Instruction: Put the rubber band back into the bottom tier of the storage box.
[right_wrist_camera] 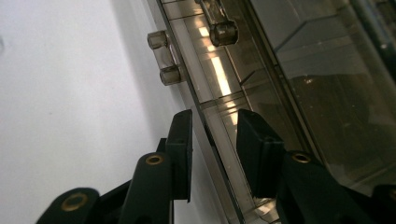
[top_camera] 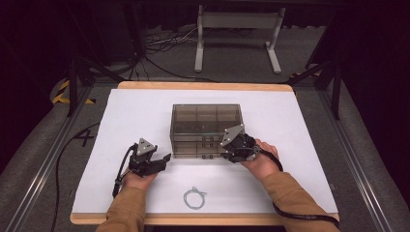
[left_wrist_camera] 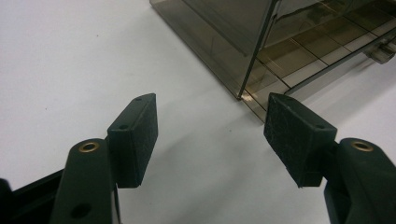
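Right gripper: you're straddling the smoky drawer box's front edge, jaws not visibly pinching.
Left gripper: you're hovering wide open beside its corner.

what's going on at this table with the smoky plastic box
A person works on a smoke-tinted drawer box with tongs in each hand. The right tongs straddle the front edge of a lower drawer, near its small handle. The left tongs wait open beside the box's corner. A wire loop lies nearer the person.

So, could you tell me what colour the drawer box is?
Smoky translucent grey-brown drawer box, clearest in the high view.
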A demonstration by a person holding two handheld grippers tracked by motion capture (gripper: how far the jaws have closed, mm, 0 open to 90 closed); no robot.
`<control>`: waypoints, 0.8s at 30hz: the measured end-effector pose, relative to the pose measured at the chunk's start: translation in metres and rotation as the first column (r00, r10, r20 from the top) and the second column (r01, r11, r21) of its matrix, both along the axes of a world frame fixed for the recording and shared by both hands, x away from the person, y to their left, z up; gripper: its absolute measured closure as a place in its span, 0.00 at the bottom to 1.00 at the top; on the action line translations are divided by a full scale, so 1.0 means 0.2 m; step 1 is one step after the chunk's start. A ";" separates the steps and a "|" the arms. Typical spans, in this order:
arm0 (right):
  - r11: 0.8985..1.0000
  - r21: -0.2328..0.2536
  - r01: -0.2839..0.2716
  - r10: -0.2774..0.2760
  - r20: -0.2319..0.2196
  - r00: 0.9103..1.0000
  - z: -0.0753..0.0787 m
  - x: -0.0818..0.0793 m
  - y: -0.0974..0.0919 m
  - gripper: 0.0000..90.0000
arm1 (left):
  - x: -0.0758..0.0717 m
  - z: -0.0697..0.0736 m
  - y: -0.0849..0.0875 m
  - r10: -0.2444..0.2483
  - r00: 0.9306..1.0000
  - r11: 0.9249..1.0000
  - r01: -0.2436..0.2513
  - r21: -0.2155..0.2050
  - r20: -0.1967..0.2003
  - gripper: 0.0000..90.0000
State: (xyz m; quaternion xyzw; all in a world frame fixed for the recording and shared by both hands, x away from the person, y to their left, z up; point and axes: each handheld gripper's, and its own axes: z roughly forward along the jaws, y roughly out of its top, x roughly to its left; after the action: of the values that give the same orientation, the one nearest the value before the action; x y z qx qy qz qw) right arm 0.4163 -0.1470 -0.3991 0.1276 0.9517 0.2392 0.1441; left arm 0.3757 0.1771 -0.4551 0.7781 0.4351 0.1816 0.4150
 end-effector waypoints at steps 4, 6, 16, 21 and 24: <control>1.000 -0.016 0.002 -0.002 -0.001 1.000 -0.01 0.00 0.01 0.76 | 0.00 0.00 0.00 -0.002 1.000 1.000 0.002 0.000 0.002 0.40; 1.000 -0.027 -0.001 0.001 -0.008 1.000 -0.03 0.01 0.02 0.76 | 0.00 0.00 0.00 0.000 1.000 1.000 0.000 -0.008 0.003 0.40; 0.997 -0.071 -0.011 0.010 -0.010 1.000 -0.07 0.01 0.04 0.80 | 0.00 0.00 0.00 -0.002 1.000 1.000 0.002 -0.001 0.001 0.40; 0.996 -0.083 -0.016 0.015 -0.014 1.000 -0.06 0.01 0.04 0.83 | 0.00 0.00 0.00 -0.001 1.000 1.000 0.001 -0.001 0.000 0.40; 0.996 -0.092 -0.009 0.007 -0.021 1.000 -0.06 0.00 0.05 0.84 | 0.00 0.00 0.00 -0.001 1.000 1.000 0.001 -0.001 0.000 0.40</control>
State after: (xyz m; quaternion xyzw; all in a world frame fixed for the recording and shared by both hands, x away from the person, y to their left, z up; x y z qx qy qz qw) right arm 0.4160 -0.1378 -0.4102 0.1193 0.9637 0.1943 0.1391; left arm 0.3757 0.1772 -0.4551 0.7780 0.4351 0.1812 0.4155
